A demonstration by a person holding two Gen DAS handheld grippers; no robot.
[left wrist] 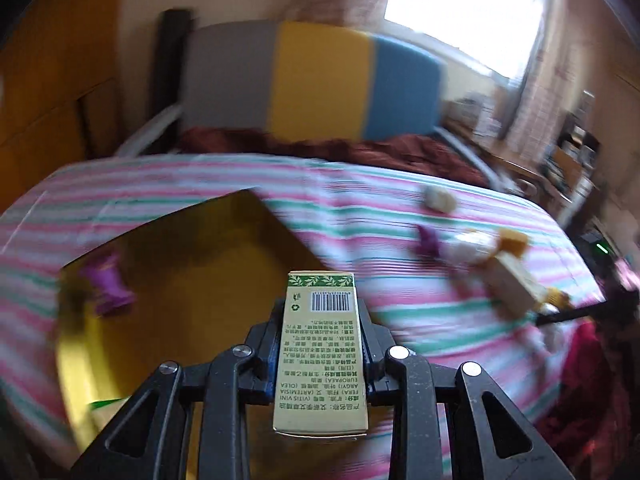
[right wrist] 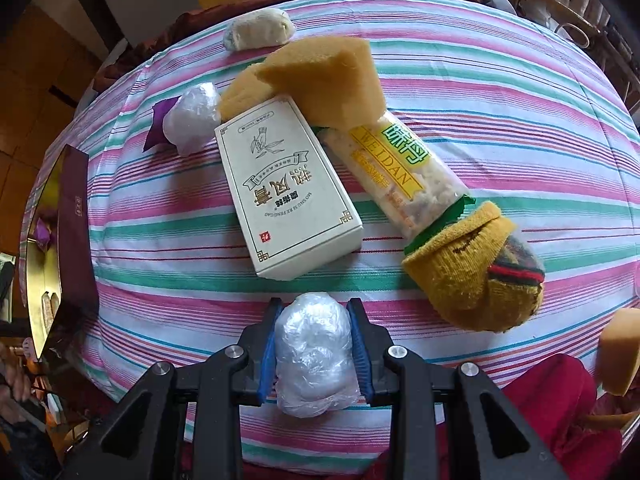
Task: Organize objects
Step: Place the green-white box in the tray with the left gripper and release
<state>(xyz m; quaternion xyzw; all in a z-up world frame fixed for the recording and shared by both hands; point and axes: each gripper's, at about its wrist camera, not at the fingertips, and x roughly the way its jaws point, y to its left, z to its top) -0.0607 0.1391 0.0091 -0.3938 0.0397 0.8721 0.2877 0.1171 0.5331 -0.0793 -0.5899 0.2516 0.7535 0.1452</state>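
The room is a bedroom with a bright window at the upper right of the left wrist view and a headboard [left wrist: 312,80] in grey, yellow and blue across the top middle. The things lie on a bed with a striped sheet [right wrist: 500,92] in pink, green and white.

An open yellow box [left wrist: 180,272] sits on the bed at the lower left of the left wrist view, with a purple thing [left wrist: 106,284] inside it near the left edge. That view is blurry, so small things are hard to tell.

The left gripper [left wrist: 322,312] holds a tall green and cream carton [left wrist: 320,352] tight between its fingers, low in the middle, just by the box's right edge. The carton could hit the box wall or miss the box if it is let go too soon.

The right gripper [right wrist: 316,322] squeezes a ball of clear plastic wrap [right wrist: 314,352] at the bottom middle. It is soft and slick, so it could slip out.

Above it lie a white box [right wrist: 288,188], a long snack bag [right wrist: 396,172], 1 big yellow sponge [right wrist: 324,76] and a yellow sock [right wrist: 472,268], all touching. Bumping 1 could push the others.
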